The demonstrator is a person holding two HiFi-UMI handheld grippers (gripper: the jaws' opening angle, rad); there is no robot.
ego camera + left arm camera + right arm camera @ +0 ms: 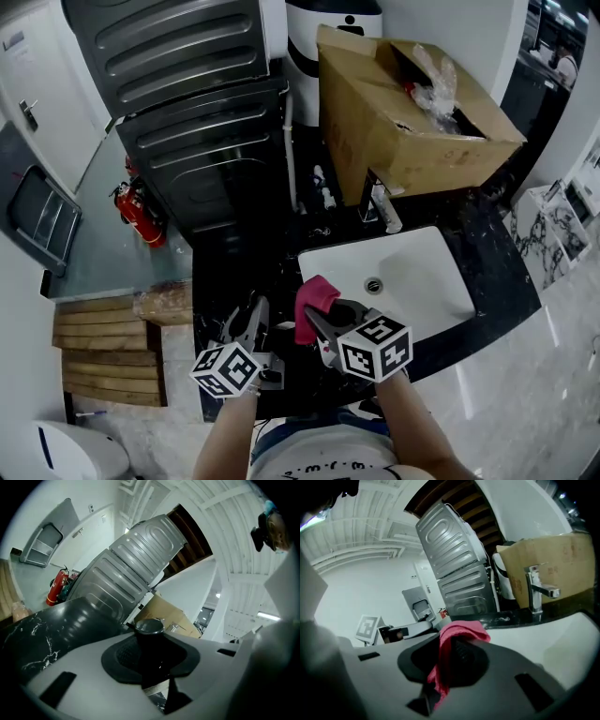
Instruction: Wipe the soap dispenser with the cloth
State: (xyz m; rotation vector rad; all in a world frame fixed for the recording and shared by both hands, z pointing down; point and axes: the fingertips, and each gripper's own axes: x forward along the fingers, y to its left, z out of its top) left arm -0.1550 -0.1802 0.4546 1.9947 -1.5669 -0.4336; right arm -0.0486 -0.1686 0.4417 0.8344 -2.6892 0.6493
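Soap dispenser (pixel 150 629) in left gripper (pixel 249 324) shows only in its view

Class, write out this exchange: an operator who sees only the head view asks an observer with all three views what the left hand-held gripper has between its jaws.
Operator: My left hand-held gripper blends into the black marble counter. Is anything in it?
Observer: Yes. Its own view shows a dark cylindrical soap dispenser with a shiny cap gripped between its pads.
Operator: And the pink cloth, is it properly held?
Observer: The right gripper view shows it pinched between the pads of the right hand-held gripper, with a fold hanging down one side.
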